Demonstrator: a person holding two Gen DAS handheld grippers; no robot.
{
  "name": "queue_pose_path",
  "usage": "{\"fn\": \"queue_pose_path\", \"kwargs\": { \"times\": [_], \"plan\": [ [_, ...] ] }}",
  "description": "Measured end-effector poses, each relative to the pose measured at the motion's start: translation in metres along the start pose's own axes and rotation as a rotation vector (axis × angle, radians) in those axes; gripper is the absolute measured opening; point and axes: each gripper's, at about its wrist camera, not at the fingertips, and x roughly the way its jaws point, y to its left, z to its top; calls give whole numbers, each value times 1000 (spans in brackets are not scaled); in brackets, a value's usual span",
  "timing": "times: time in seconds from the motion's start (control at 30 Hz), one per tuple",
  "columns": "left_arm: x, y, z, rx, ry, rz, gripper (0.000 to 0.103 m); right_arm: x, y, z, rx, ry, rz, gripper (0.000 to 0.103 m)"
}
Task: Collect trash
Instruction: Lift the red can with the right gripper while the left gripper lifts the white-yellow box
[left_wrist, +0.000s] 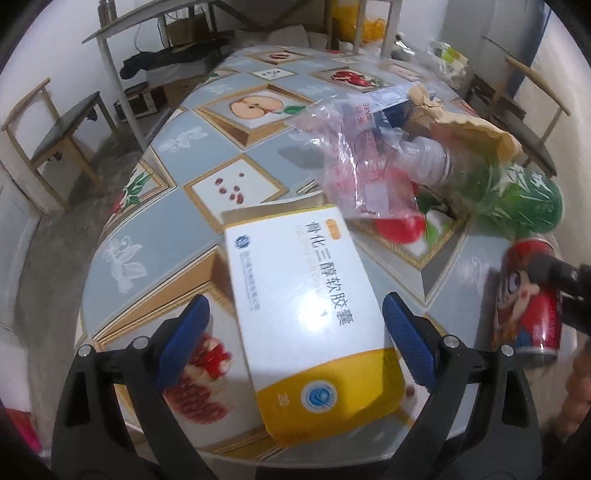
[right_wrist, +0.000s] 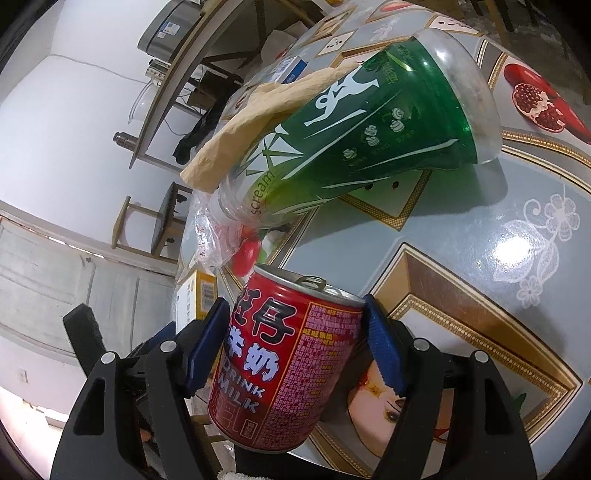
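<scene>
Left wrist view: the left gripper (left_wrist: 295, 332) hangs over the near edge of the round table with a fruit-print cloth (left_wrist: 207, 147), jaws spread; the flat white-and-yellow cardboard medicine box (left_wrist: 314, 321) lies between the blue pads, but neither pad presses on it, so it is not yet grasped. Far right of the box sits a loose pile: a crumpled clear plastic bag with red print (left_wrist: 354, 162), a brown paper scrap (left_wrist: 469, 125) and a clear plastic bottle with a green label (left_wrist: 517, 195). The red milk-drink can (left_wrist: 528, 299) stands at the right edge. Right wrist view: the right gripper (right_wrist: 295, 343) is clamped on that red can (right_wrist: 284, 358), a pad on each side, the can tilted near the table rim. The green bottle (right_wrist: 369, 136) lies on its side beyond. No bin or bag for collection is visible. Judgement: early stage; one item secured, box next, pile untouched.
</scene>
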Motion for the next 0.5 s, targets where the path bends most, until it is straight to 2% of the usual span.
{"fn": "queue_pose_path", "kwargs": {
  "times": [0.23, 0.37, 0.5],
  "plan": [
    [-12, 24, 8, -130, -30, -99, 91, 1, 4, 1, -1, 4, -11, 71],
    [2, 28, 19, -172, 4, -101, 91, 3, 7, 2, -2, 9, -16, 71],
    [18, 30, 27, -228, 40, -133, 91, 4, 7, 4, -3, 19, -17, 71]
  ]
}}
